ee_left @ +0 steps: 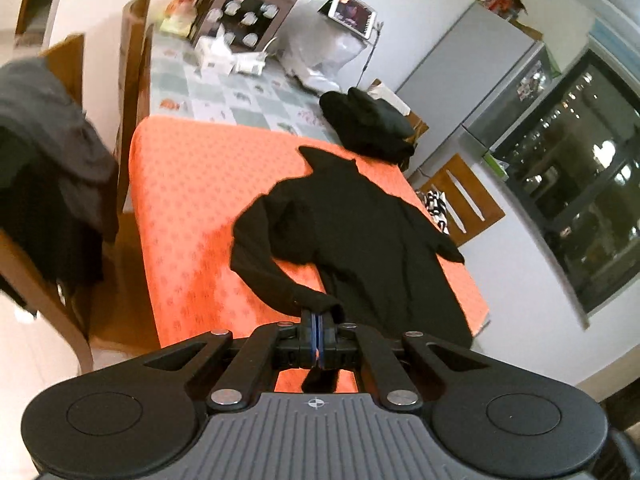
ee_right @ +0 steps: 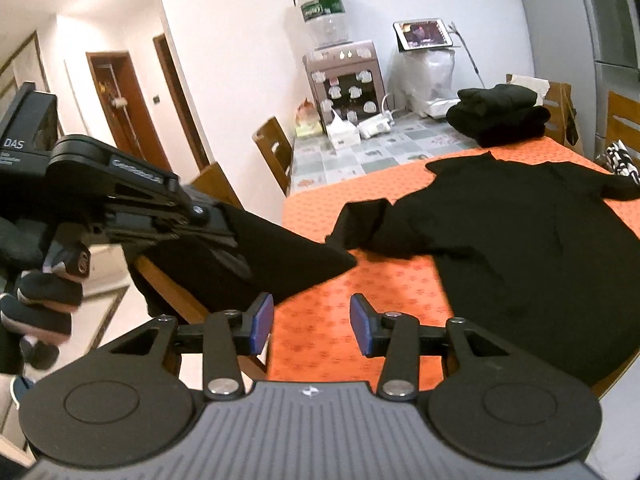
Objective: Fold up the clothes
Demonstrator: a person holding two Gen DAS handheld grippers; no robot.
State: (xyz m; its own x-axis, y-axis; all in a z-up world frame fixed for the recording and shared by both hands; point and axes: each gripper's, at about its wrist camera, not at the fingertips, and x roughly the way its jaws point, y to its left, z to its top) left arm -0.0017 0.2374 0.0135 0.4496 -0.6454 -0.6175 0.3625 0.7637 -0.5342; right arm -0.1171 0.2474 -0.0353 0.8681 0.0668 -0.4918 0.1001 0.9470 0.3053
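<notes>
A black long-sleeved top (ee_left: pixel 360 232) lies spread on the orange tablecloth (ee_left: pixel 192 200). My left gripper (ee_left: pixel 318 314) is shut on the cuff of its near sleeve. In the right wrist view this sleeve (ee_right: pixel 280 256) is stretched up and off the table's left edge, pinched in the left gripper (ee_right: pixel 224 224), which a gloved hand (ee_right: pixel 44 292) holds. The top's body (ee_right: pixel 520 240) stays flat on the cloth. My right gripper (ee_right: pixel 312 324) hovers over the orange cloth (ee_right: pixel 400 280) near the front edge. It is open, with nothing between its blue pads (ee_right: pixel 262 320).
A stack of folded black clothes (ee_left: pixel 368 124) sits at the far right of the table. Dark garments hang over a wooden chair (ee_left: pixel 48 160) on the left. Boxes, a dispenser (ee_right: pixel 344 84) and a tablet (ee_right: pixel 424 34) crowd the far end. Another chair (ee_left: pixel 464 196) stands on the right.
</notes>
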